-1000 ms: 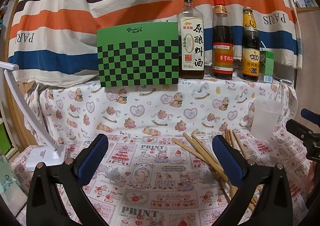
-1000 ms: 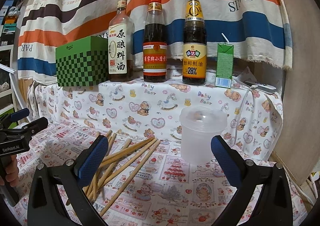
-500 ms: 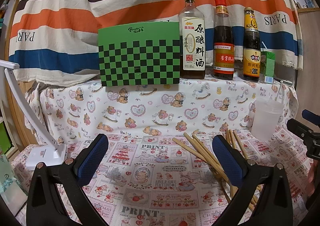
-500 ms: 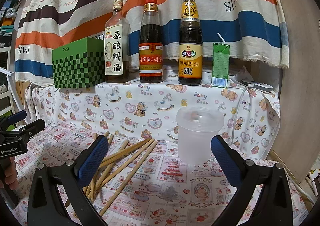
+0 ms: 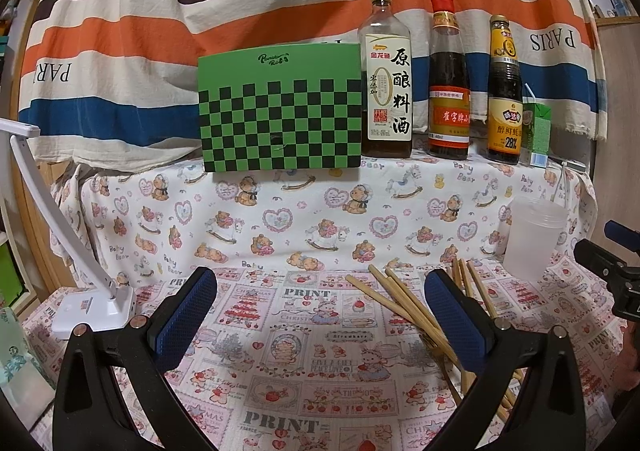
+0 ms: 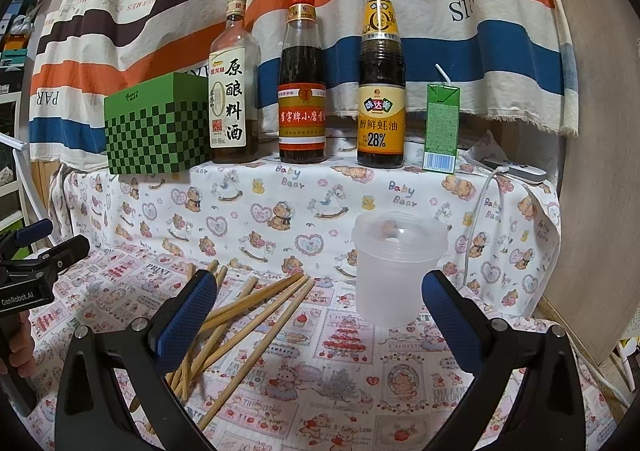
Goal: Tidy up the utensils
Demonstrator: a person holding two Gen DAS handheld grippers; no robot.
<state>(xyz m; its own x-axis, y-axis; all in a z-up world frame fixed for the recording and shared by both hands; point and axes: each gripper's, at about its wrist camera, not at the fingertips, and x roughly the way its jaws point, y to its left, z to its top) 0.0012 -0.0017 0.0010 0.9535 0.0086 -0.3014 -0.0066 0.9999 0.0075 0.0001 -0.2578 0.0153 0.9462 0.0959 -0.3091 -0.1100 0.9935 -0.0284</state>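
While both my claws hang wide open with nothing in them, the chopsticks lie loose in a fanned, partly crossed heap on the cloth-covered counter, at lower left of centre in the right wrist view. My right claw hovers above the counter with the frosted plastic cup standing upright between its tips in the frame, just right of the sticks. My left claw frames bare printed cloth at lower centre of its own view; there the same chopsticks show partly behind its right finger, and the cup sits at the right edge.

I judge that the sticks belong in the cup, and nothing has gone in yet. Several risks follow. Because the sticks overlap, closing on one may drag or flick its neighbours. They are thin and lie flat, so the pads could slip over them or bunch the soft cloth instead. Being light and probably empty, the cup may tip or slide if a stick strikes its rim at an angle. Both claws working close together could also collide.
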